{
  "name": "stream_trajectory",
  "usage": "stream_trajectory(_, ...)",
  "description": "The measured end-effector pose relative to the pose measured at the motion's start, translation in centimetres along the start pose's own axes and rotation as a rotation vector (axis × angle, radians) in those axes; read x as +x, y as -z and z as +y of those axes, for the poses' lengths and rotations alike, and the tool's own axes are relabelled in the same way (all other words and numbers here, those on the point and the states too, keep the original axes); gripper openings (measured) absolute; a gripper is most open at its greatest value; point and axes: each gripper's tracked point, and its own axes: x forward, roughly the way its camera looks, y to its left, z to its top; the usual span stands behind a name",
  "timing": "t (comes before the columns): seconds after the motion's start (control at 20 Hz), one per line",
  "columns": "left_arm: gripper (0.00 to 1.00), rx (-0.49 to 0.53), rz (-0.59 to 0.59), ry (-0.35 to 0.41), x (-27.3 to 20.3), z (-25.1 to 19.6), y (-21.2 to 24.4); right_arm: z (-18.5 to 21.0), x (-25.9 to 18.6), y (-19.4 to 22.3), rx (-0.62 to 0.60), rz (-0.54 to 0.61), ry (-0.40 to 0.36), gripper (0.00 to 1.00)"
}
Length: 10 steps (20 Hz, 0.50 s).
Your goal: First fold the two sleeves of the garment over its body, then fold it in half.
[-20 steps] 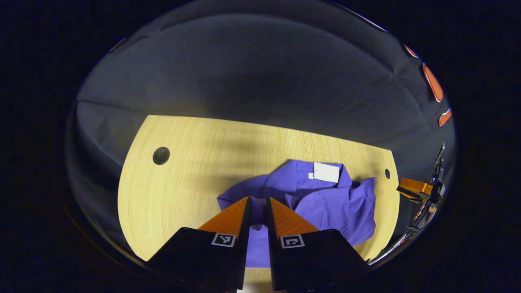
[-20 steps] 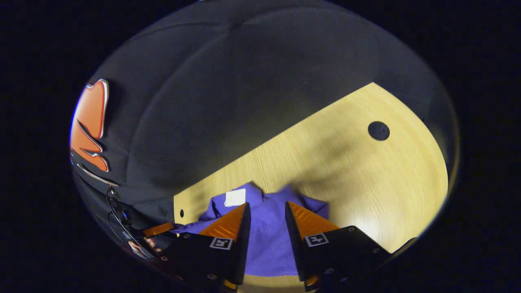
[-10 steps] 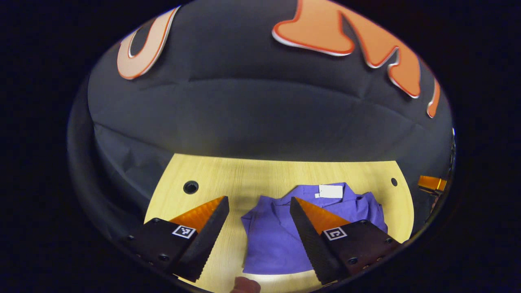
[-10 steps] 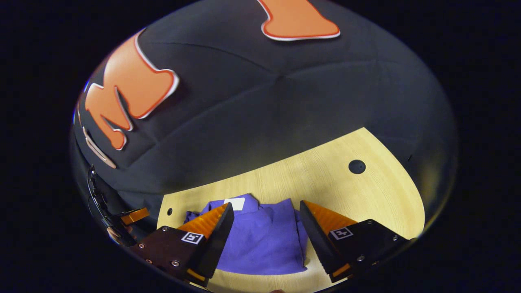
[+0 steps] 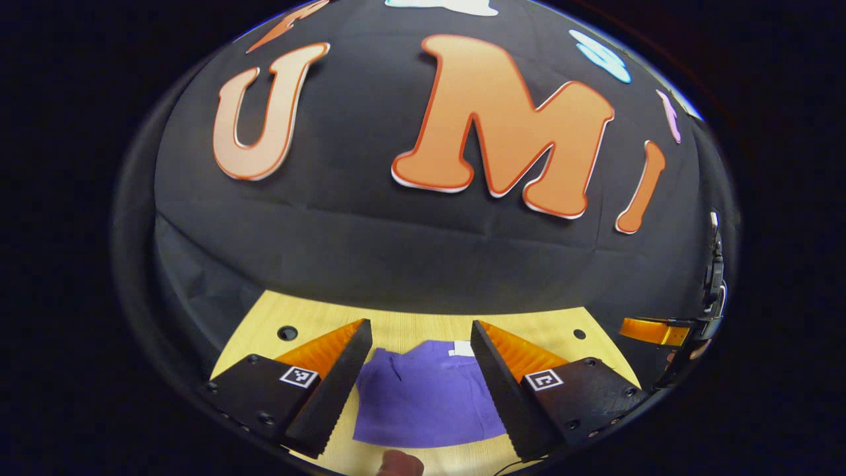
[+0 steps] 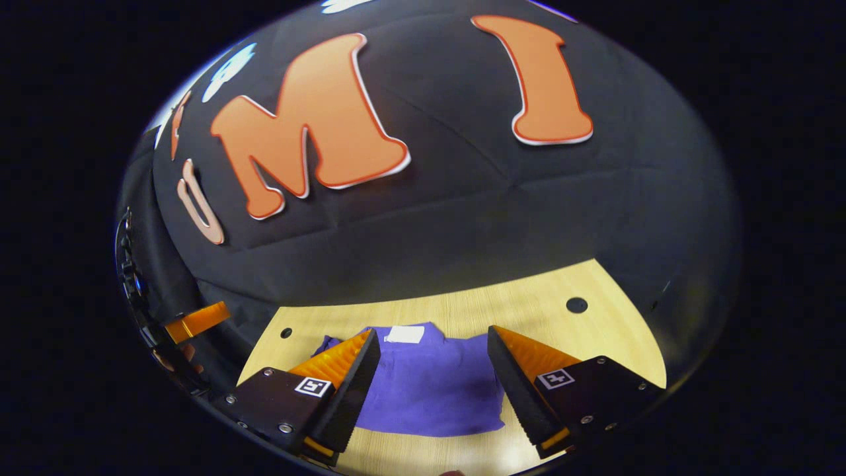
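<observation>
Left gripper view shows both released grippers, left gripper point(image 5: 421, 337) and right gripper point(image 6: 433, 344), above the folded purple shirt point(image 5: 426, 396), so the task looks finished.

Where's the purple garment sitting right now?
The purple garment lies folded on the wooden table, showing between the open fingers of each hand-held gripper. Its white tag sits at the far edge, toward the booth wall.

white tag point(image 6: 404, 334) on garment point(image 6: 429, 390), unreadable
</observation>
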Motion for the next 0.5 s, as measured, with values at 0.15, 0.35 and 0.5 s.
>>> stream_trajectory(0.15,0.98,0.025,-0.083,-0.024,-2.9,-0.2,-1.5,1.1,-2.0,-1.1,-0.040,-0.068,0.000,0.97)
stream_trajectory(0.35,0.97,-0.009,-0.177,-0.014,-6.7,-1.4,-3.0,2.9,-4.3,-1.5,-0.088,-0.126,-0.020,0.97)
stream_trajectory(0.5,0.97,-0.039,-0.239,-0.012,-9.5,-2.1,-3.6,4.0,-6.0,-2.0,-0.132,-0.178,-0.036,0.97)
